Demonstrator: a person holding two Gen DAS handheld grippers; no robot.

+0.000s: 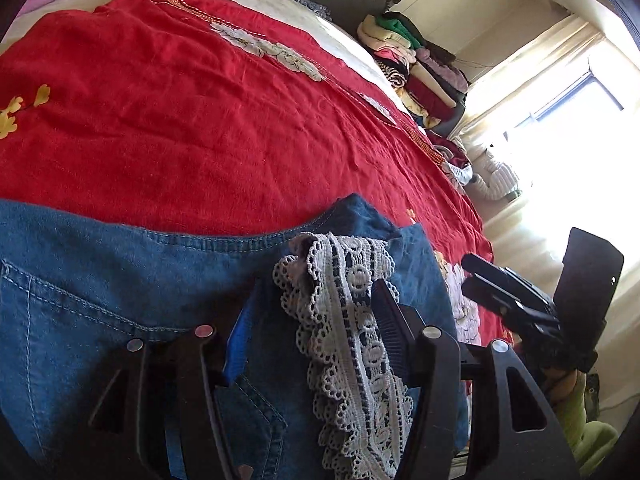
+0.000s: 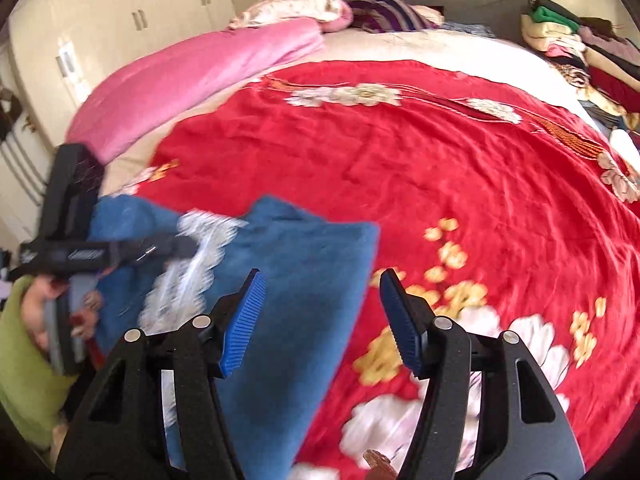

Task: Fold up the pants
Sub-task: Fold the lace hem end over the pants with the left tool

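Blue denim pants [image 1: 120, 280] with a white lace trim [image 1: 348, 320] lie folded on the bed's near edge. My left gripper [image 1: 312, 296] sits low over them, its jaws apart. Denim and lace lie loose between its pads, and a fold partly hides the left pad [image 1: 236, 340]. In the right wrist view the pants [image 2: 304, 248] and lace [image 2: 192, 264] are blurred, and the left gripper [image 2: 180, 246] reaches in from the left. My right gripper [image 2: 322, 320] is open over the pants' right edge and grips nothing. It also shows in the left wrist view, the right gripper [image 1: 466, 276] hanging off to the right.
A red flowered bedspread [image 2: 440, 160] covers the bed. A pink quilt [image 2: 192, 76] and pillows [image 2: 296, 8] lie at the far side. Stacked folded clothes [image 1: 416, 64] stand along the right side near a bright window [image 1: 572, 112]. A wardrobe [image 2: 120, 20] is at the left.
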